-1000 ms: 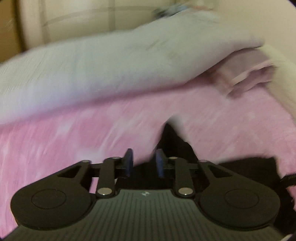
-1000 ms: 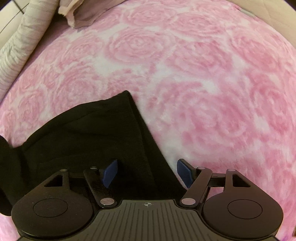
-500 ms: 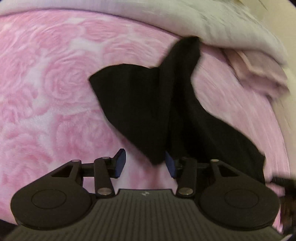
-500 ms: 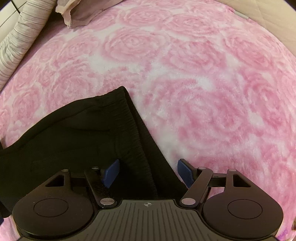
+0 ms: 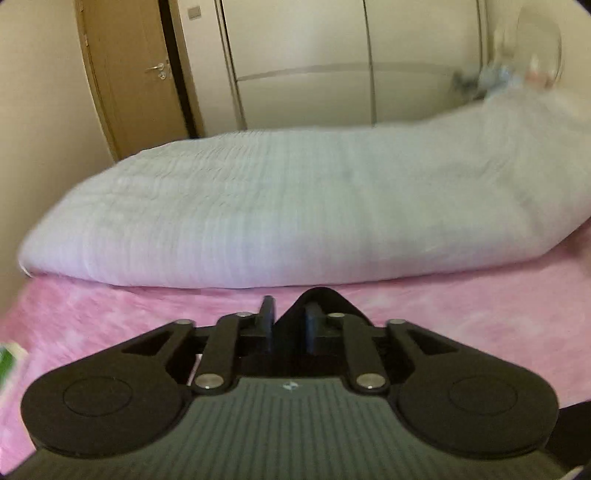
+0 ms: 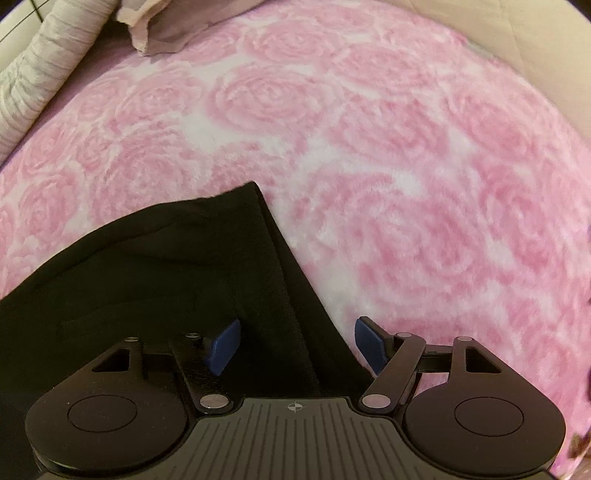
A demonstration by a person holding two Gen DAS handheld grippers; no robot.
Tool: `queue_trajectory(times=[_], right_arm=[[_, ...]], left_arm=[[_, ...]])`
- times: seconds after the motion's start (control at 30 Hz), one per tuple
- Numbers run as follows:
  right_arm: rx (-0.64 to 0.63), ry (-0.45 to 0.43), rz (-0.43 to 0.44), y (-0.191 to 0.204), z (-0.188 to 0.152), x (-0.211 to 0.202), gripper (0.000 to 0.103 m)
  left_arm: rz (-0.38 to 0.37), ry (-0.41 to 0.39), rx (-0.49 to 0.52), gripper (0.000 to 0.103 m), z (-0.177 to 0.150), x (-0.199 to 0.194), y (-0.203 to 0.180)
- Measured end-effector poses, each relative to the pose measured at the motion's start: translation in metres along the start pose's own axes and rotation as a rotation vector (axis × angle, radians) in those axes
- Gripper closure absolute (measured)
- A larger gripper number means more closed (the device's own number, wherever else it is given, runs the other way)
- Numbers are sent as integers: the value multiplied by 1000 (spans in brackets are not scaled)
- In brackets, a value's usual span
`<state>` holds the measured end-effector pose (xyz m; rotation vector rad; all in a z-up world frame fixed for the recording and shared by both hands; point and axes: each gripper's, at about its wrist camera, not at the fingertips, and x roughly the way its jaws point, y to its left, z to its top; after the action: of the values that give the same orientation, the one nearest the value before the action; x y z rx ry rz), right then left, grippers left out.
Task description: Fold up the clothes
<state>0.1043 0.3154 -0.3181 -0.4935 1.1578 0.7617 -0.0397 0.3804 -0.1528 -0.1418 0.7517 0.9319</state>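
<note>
A black garment (image 6: 155, 280) lies on the pink rose-patterned blanket (image 6: 388, 155), its straight edge running toward the lower right. My right gripper (image 6: 297, 347) hangs over that edge, open, blue pads apart, the cloth lying below them untouched. In the left wrist view my left gripper (image 5: 290, 325) points nearly level across the bed. A raised fold of the black garment (image 5: 321, 299) stands between its narrow-set fingers and over the right one. Its jaws are opening.
A long white rolled duvet (image 5: 295, 206) lies across the bed just beyond the left gripper. Behind it are a wooden door (image 5: 136, 74) and pale wardrobe doors (image 5: 303, 62). A mauve folded cloth (image 6: 162, 26) sits at the bed's far left.
The left view has swung up from looking down on the spread garment to facing the duvet. Its fingers, wide apart half a second ago, now sit close around a black fold. The right gripper stayed put.
</note>
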Motion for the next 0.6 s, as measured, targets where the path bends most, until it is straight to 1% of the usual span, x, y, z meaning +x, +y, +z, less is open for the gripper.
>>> queue_trajectory(times=[0.03,0.1,0.17,0.27,0.37,0.4,0.43,0.5,0.6], right_arm=[[-14,-12,-7,3,0,-3,31],[-38,-34,-13,6,0,-8,31],[-57,-60,-26,7,0,-13,31],[-45,-72,-59,2,-2,-17,31],[-9,-61,-72,-5,-9,-21,31],[3,-57,-76,-7,-12,-23,31],[12,-54,-79,-9,-14,-25,31],[19,-54,-84,-9,-21,-30,31],[14,-62,-93,-3,-34,-40,31]], left_arm=[[30,31,26,71,-7,10,1],[82,118,58,71,-33,26,4],[102,235,38,71,-71,38,7],[98,429,-119,71,-138,51,23],[102,526,-294,71,-190,54,48],[100,542,-347,71,-203,55,54],[93,540,-403,71,-211,55,61],[71,492,-516,71,-215,59,75],[32,402,-682,64,-209,77,95]])
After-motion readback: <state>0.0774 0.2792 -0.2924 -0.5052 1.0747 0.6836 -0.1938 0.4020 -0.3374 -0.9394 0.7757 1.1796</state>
